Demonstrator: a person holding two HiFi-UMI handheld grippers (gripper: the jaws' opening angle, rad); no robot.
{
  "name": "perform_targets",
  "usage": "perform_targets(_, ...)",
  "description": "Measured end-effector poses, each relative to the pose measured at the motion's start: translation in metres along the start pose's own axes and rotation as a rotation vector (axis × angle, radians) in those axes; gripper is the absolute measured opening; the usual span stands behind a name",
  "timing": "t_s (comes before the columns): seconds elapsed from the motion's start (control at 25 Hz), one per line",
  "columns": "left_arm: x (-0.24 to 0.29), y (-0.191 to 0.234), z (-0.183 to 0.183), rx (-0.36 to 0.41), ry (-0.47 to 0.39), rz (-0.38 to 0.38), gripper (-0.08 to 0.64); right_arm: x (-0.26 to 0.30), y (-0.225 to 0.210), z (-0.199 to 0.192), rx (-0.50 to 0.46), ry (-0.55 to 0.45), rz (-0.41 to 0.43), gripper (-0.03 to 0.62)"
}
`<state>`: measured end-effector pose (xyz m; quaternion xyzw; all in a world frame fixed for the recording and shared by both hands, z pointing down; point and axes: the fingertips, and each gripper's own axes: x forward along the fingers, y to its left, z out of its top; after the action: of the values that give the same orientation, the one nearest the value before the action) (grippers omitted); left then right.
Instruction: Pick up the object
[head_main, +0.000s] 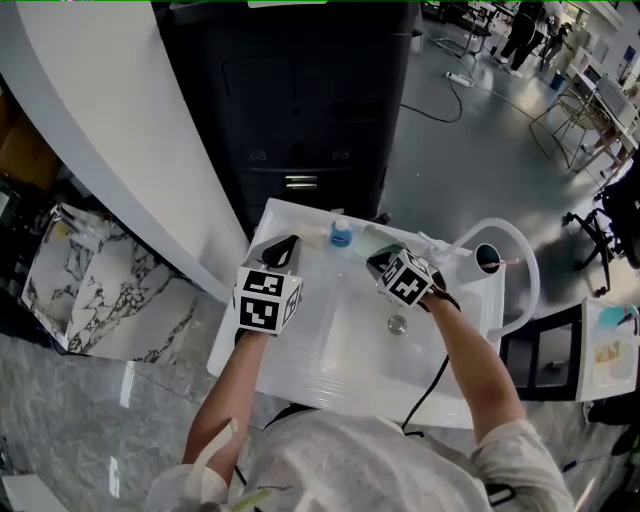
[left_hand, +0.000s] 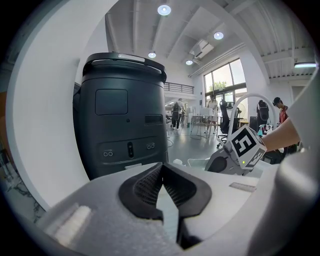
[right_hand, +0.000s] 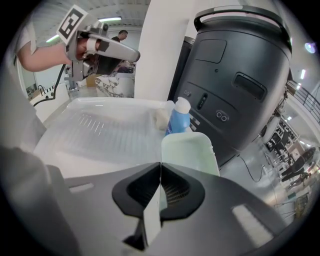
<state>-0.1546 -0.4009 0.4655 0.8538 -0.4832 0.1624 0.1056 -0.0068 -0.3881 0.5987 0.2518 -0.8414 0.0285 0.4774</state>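
Observation:
A flat pale green plastic piece (right_hand: 190, 150) sticks out past my right gripper (right_hand: 160, 167), whose jaws are shut on its near edge. In the head view that piece (head_main: 372, 240) lies at the back rim of the white sink (head_main: 300, 345), under the right gripper (head_main: 382, 262). Just beyond it stands a small blue bottle (right_hand: 179, 119) with a white cap, also seen in the head view as the bottle (head_main: 341, 236). My left gripper (left_hand: 162, 167) hovers over the sink's back left corner, shut, with nothing between its pads. In the head view the left gripper (head_main: 284, 250) is to the left of the bottle.
A big black machine (head_main: 300, 110) stands right behind the sink. A white curved faucet (head_main: 515, 250) rises at the sink's right side, and the drain (head_main: 397, 323) sits mid-basin. A white wall panel (head_main: 110, 130) runs along the left. People stand far off on the hall floor (head_main: 525, 35).

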Motion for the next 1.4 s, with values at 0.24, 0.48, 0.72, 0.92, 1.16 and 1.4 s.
perform_targets(0.24,-0.004,0.001,0.005,0.004,-0.010,0.000,0.002,-0.015,-0.006,0.017,0.030,-0.050,-0.034,0.009)
perform_targets(0.48,-0.007,-0.002,0.013,0.011,-0.027,-0.001,0.002,-0.034,-0.014,0.037,0.079,-0.132,-0.074,0.009)
perform_targets(0.72,-0.010,-0.004,0.022,0.021,-0.043,-0.002,0.002,-0.058,-0.016,0.067,0.132,-0.230,-0.096,0.009)
perform_targets(0.92,-0.014,-0.003,0.028,0.027,-0.055,-0.003,0.002,-0.074,-0.014,0.089,0.146,-0.292,-0.117,0.009)
perform_targets(1.16,-0.018,-0.007,0.036,0.031,-0.075,-0.006,0.000,-0.095,-0.013,0.108,0.195,-0.367,-0.153,0.009)
perform_targets(1.4,-0.024,-0.005,0.037,0.021,-0.082,-0.002,0.000,-0.115,-0.012,0.124,0.272,-0.445,-0.181,0.009)
